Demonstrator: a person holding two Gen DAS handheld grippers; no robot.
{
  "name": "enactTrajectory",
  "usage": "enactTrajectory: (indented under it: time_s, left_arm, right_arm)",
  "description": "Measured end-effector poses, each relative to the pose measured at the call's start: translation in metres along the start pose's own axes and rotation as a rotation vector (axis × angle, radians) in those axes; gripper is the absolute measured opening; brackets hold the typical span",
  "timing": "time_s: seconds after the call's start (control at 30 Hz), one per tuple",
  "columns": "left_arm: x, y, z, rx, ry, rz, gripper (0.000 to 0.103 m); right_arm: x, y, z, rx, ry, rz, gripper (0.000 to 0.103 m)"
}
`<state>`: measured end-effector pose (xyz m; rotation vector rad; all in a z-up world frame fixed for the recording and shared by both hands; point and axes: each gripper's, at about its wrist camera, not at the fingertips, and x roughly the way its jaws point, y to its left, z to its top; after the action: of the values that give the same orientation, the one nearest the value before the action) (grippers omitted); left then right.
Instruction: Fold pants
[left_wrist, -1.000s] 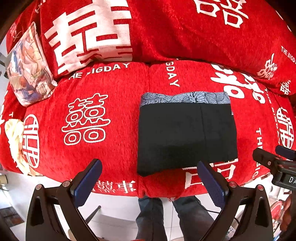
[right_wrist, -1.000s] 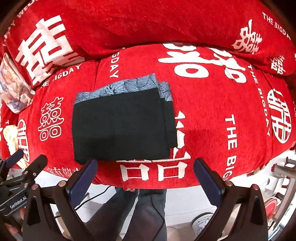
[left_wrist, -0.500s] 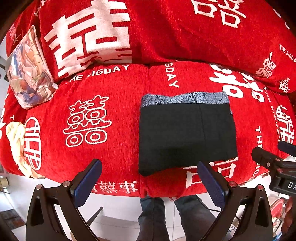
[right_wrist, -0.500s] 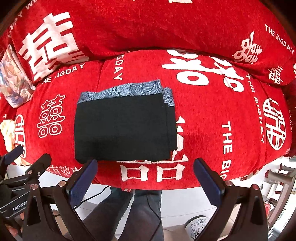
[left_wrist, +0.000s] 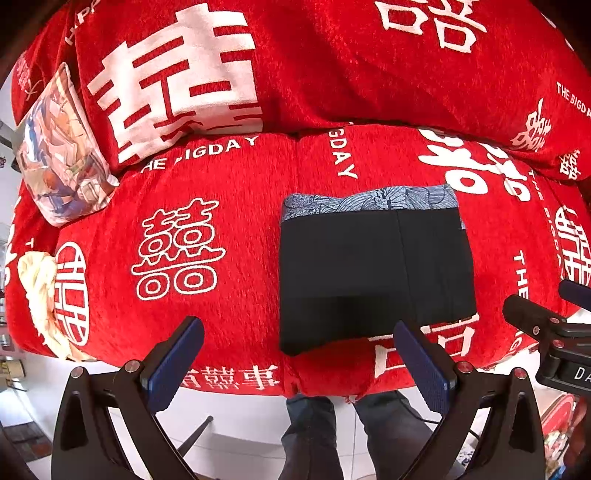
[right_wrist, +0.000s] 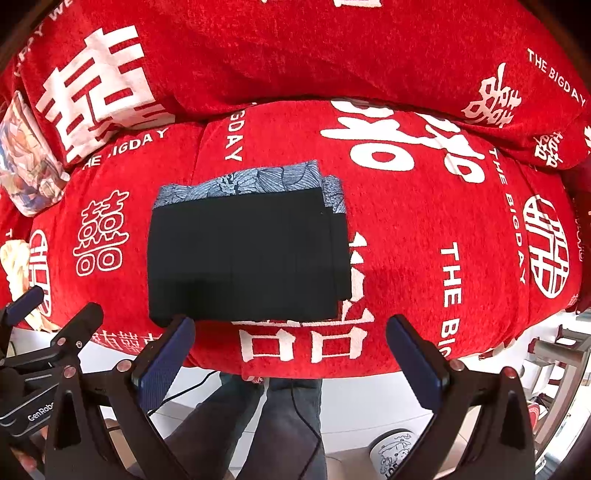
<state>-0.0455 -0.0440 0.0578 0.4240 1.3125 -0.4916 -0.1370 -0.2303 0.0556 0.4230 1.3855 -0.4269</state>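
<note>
Black pants (left_wrist: 373, 273) (right_wrist: 243, 258) lie folded into a neat rectangle on the red sofa seat, with a grey-blue patterned band along the far edge. My left gripper (left_wrist: 299, 358) hangs open above the sofa's front edge, nothing between its blue pads. My right gripper (right_wrist: 291, 354) is likewise open and empty, held just short of the pants' near edge. Each gripper shows at the edge of the other's view: the right gripper (left_wrist: 554, 332) and the left gripper (right_wrist: 48, 339).
The red sofa cover (left_wrist: 221, 295) (right_wrist: 424, 258) bears white characters and lettering. A printed cushion (left_wrist: 62, 155) leans at the left end, with cream cloth (left_wrist: 37, 288) below it. A person's legs in dark jeans (left_wrist: 314, 435) stand at the sofa front. A white cup (right_wrist: 395, 450) sits on the floor.
Both grippers have drawn back slightly from the sofa and stayed open. The folded pants have not moved.
</note>
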Motion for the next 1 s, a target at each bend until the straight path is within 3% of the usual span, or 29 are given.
enactTrajectory:
  time_s: [1.0]
  left_arm:
    - [0.0002, -0.0028, 0.0008, 0.021, -0.002, 0.010, 0.103]
  right_arm:
    - [-0.0029, 0.0038, 0.0018, -0.033, -0.019, -0.033, 0.103]
